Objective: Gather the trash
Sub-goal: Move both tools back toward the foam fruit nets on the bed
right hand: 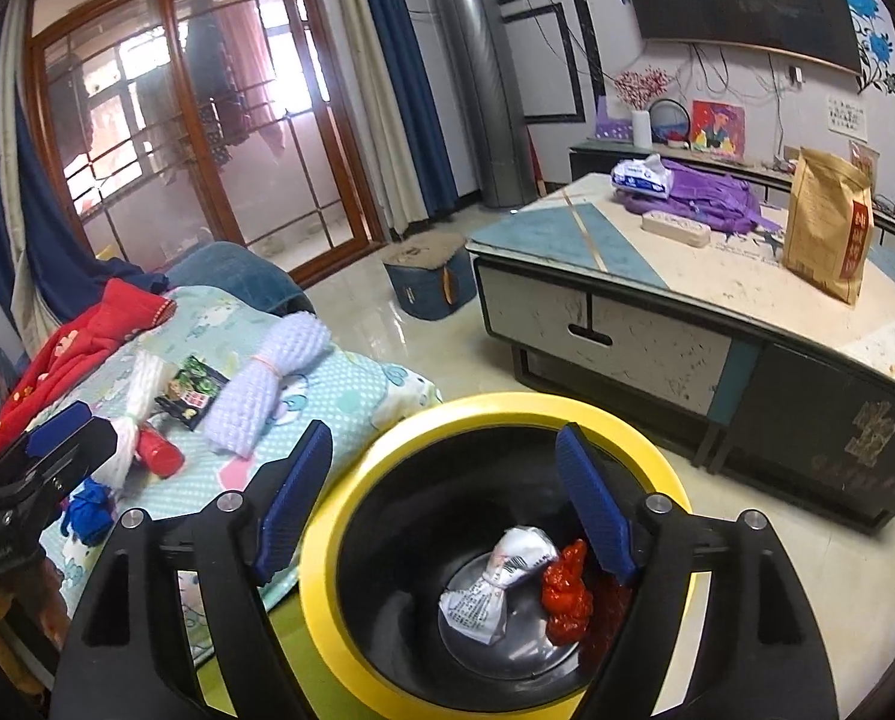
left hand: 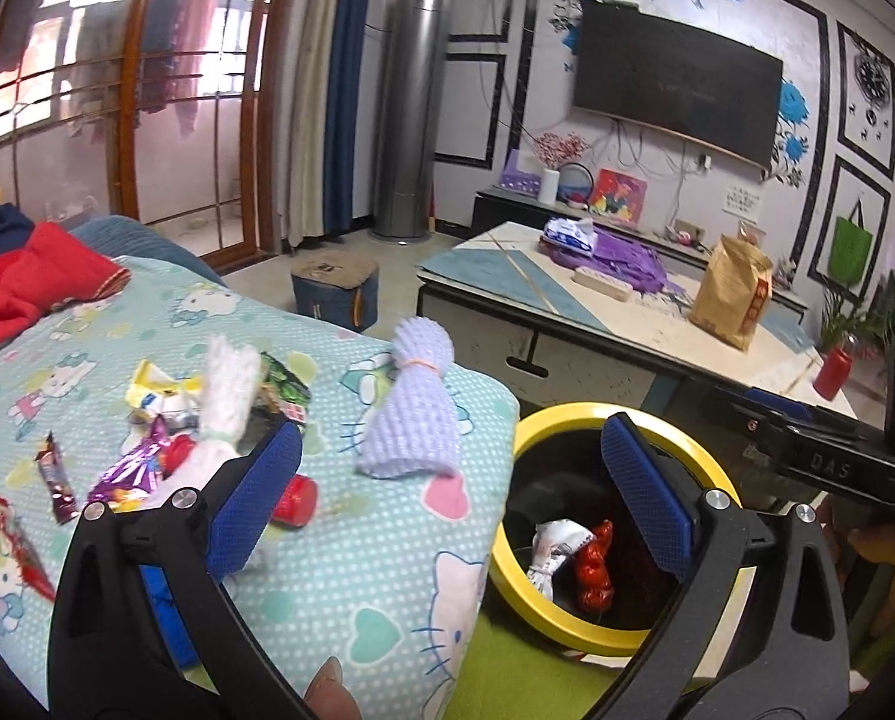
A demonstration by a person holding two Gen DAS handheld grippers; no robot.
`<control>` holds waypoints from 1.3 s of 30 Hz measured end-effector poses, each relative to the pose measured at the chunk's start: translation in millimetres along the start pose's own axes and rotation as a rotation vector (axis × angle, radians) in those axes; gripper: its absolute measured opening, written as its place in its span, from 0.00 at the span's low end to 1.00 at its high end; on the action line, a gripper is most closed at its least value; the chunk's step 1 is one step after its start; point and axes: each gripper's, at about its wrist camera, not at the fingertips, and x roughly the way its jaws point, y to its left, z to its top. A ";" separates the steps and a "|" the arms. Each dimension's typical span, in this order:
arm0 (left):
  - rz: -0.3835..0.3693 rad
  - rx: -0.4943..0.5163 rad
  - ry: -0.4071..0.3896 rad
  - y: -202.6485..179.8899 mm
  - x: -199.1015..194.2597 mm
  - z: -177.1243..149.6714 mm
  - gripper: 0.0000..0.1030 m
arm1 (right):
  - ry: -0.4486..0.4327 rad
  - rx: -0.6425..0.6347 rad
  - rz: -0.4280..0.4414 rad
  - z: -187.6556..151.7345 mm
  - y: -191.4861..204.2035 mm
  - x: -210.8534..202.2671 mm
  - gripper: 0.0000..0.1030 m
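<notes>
Waiting on a cartoon-print blanket (left hand: 339,546), a scatter of wrappers (left hand: 147,468) lies among things that may not be trash at all: a red cap-like piece (left hand: 296,501), a white tied bundle (left hand: 225,396), a green-and-black packet (left hand: 282,390) and a lavender rolled cloth (left hand: 414,414) bound with a band. Beside the blanket's edge stands the yellow-rimmed bin (right hand: 351,480), where a crumpled white wrapper (right hand: 498,582) and a red crumpled piece (right hand: 567,594) already lie at the bottom.

The right gripper (right hand: 447,504) hangs over the bin's mouth, jaws wide and empty. The left gripper (left hand: 453,492) straddles the blanket's edge and the bin's rim, also wide and holding nothing.

Risks look plain enough. Wrappers overlap the white bundle, so a wide closing could pinch the blanket or drag the bundle along. Thin foil may slip from the pads on the way across the gap and land on the floor. The two grippers sit close together near the rim, so a collision or a knocked bin seems possible.
</notes>
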 end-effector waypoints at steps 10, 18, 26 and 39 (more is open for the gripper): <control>0.047 -0.050 -0.034 24.4 -15.4 4.5 0.89 | -0.046 -0.093 0.052 3.7 36.6 -12.5 0.75; 0.087 -0.095 -0.047 49.0 -25.3 5.2 0.89 | -0.051 -0.155 0.104 5.8 66.8 -12.8 0.75; 0.130 -0.143 -0.050 75.0 -34.6 3.3 0.89 | -0.032 -0.201 0.151 7.5 95.3 -4.3 0.75; 0.159 -0.171 0.000 105.8 -40.4 -9.0 0.86 | 0.044 -0.226 0.213 12.9 132.6 39.0 0.75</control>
